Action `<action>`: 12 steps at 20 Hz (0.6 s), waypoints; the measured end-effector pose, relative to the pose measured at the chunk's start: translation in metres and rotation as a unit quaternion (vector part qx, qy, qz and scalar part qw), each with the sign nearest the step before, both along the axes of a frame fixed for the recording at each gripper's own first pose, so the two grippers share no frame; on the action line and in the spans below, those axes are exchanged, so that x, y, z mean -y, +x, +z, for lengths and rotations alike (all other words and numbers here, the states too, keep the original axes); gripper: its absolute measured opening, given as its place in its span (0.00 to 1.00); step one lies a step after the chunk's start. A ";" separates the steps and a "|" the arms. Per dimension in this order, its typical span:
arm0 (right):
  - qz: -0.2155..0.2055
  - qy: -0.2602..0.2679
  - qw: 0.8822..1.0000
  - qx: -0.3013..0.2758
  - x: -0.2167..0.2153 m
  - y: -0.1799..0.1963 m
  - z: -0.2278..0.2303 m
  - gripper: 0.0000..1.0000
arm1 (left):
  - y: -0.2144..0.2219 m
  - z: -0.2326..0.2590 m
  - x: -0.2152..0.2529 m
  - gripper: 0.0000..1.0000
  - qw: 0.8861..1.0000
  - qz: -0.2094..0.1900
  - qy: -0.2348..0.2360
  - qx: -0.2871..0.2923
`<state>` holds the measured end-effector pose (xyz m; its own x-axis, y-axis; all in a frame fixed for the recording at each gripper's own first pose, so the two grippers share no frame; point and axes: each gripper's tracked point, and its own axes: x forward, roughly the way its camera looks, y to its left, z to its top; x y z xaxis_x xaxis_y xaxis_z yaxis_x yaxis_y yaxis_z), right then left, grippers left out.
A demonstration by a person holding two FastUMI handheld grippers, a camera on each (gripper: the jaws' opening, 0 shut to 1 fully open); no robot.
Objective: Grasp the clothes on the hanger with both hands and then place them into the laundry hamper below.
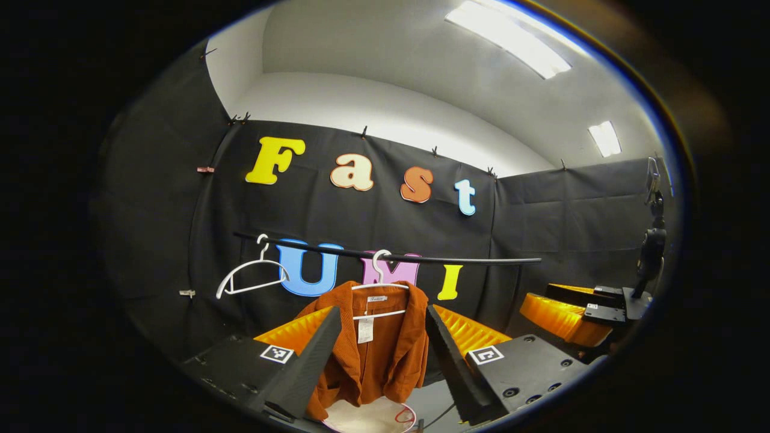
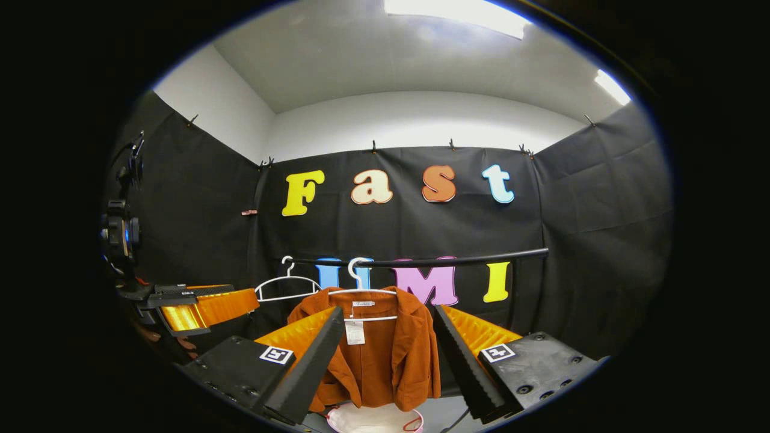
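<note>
The rust-orange jacket [image 1: 373, 349] hangs on a white hanger [image 1: 379, 282] from the black rail [image 1: 421, 257], directly above what looks like a white hamper [image 1: 370, 416], though only its rim shows. A bare hanger [image 1: 249, 273] hangs beside it. The left gripper [image 1: 385, 343] and the right gripper [image 2: 388, 346] are both spread wide, short of the jacket, holding nothing.

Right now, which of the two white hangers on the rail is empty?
The left hanger is empty. The other hanger, to its right, holds the orange jacket.
</note>
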<state>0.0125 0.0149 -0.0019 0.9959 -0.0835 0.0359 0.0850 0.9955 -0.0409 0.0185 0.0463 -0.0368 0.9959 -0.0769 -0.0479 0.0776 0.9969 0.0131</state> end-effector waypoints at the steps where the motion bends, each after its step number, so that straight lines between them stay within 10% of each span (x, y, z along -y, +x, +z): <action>1: 0.000 0.000 1.000 0.000 0.001 0.006 -0.003 0.98 | 0.004 -0.007 -0.002 0.90 1.000 0.001 0.000 -0.005; 12: 0.021 0.003 1.000 -0.005 0.043 0.133 -0.088 0.98 | 0.089 -0.067 -0.043 0.90 0.998 0.059 -0.009 -0.012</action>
<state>0.1458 -0.0278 -0.0896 0.9988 -0.0425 0.0245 0.0433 0.9985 -0.0346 0.1074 0.0894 -0.1041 0.9967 0.0395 -0.0715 -0.0400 0.9992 -0.0051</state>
